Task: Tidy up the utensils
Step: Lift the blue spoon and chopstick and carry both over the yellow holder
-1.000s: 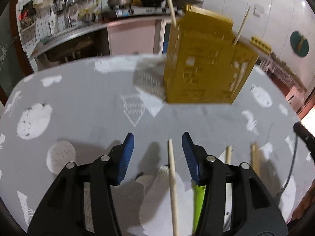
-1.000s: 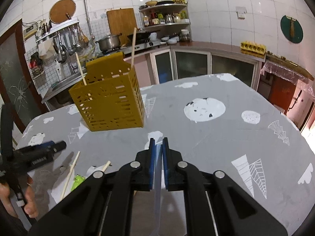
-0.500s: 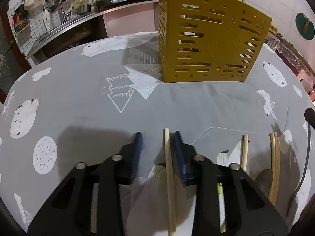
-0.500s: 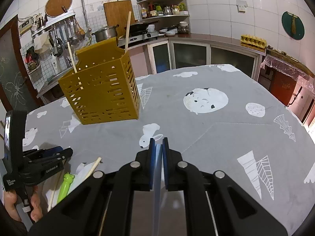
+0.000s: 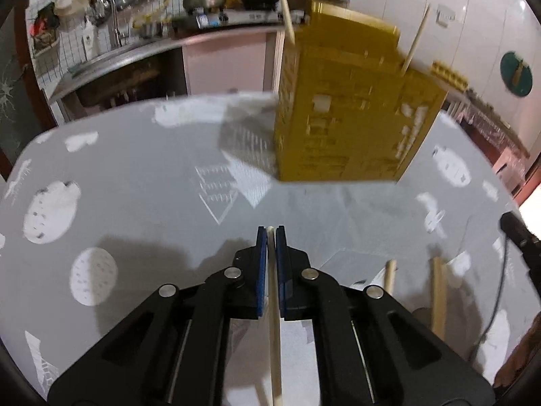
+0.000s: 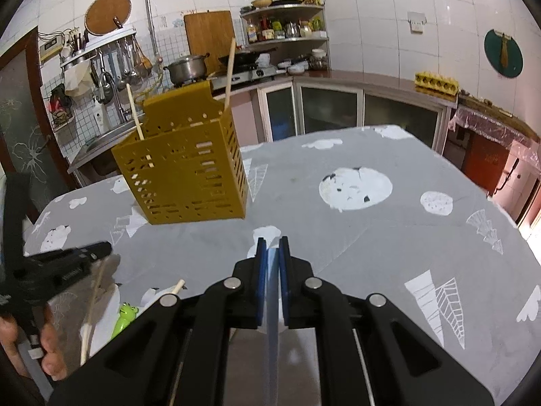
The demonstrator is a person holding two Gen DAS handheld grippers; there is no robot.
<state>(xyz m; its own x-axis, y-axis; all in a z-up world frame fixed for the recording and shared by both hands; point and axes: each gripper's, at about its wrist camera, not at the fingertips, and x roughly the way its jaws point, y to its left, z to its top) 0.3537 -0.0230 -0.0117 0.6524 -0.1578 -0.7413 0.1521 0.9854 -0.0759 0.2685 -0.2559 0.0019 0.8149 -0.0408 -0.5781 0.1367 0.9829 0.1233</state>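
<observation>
Left gripper (image 5: pixel 270 233): clamped on a pale wooden chopstick (image 5: pixel 274 338).
Right gripper (image 6: pixel 270 243): pressed together, empty.
Yellow slotted plastic utensil holder (image 6: pixel 189 176): far left on grey patterned tablecloth (image 6: pixel 372 237).

Surface: table (image 6: pixel 389 237) under a grey cloth printed with white animals and trees
Standing on it: yellow slotted utensil holder (image 6: pixel 189 176) — upright, toward the far edge
Lying near edge: wooden sticks (image 5: pixel 390 275) and a green frog-topped utensil (image 6: pixel 125 318) — flat on the cloth
</observation>
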